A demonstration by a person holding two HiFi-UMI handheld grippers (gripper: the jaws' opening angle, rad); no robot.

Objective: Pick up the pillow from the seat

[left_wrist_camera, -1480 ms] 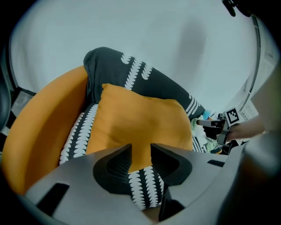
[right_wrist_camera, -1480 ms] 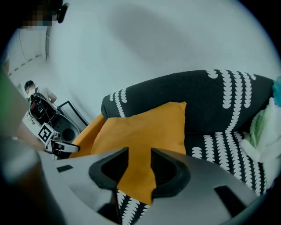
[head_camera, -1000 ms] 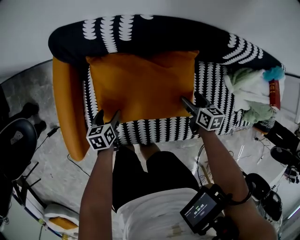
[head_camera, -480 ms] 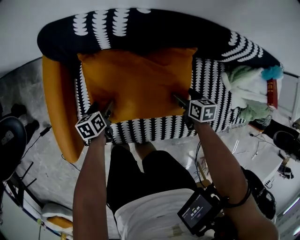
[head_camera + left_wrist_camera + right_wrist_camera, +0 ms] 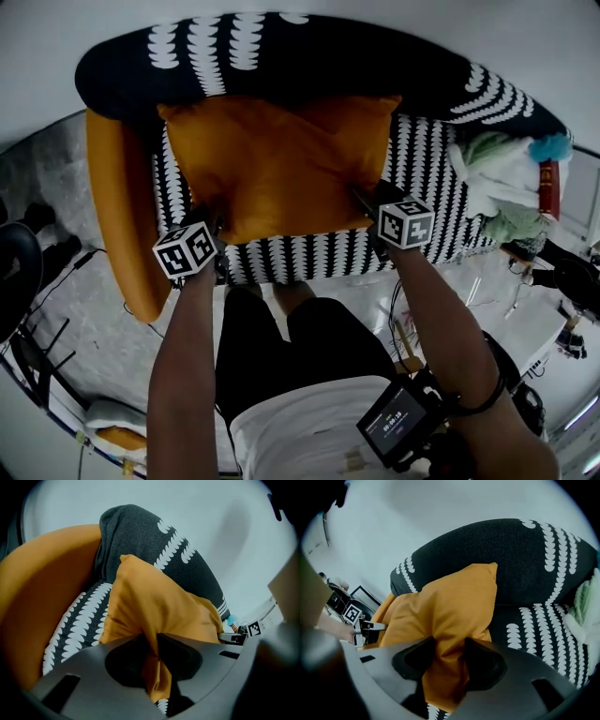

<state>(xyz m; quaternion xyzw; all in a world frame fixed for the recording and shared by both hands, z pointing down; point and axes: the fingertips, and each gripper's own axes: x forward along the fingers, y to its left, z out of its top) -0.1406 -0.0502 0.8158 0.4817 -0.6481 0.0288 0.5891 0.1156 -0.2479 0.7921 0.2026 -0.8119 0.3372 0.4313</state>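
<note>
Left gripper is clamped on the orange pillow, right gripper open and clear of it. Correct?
No: the right gripper is not clear. Its jaws, just closing, pinch a fold of the orange pillow too, as the right gripper view shows. The left gripper, jaws also just closing, is clamped on it as stated.

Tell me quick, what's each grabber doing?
Left gripper: jaws just closed, pinching the pillow at one corner.
Right gripper: jaws just closed, pinching the pillow's other corner.
</note>
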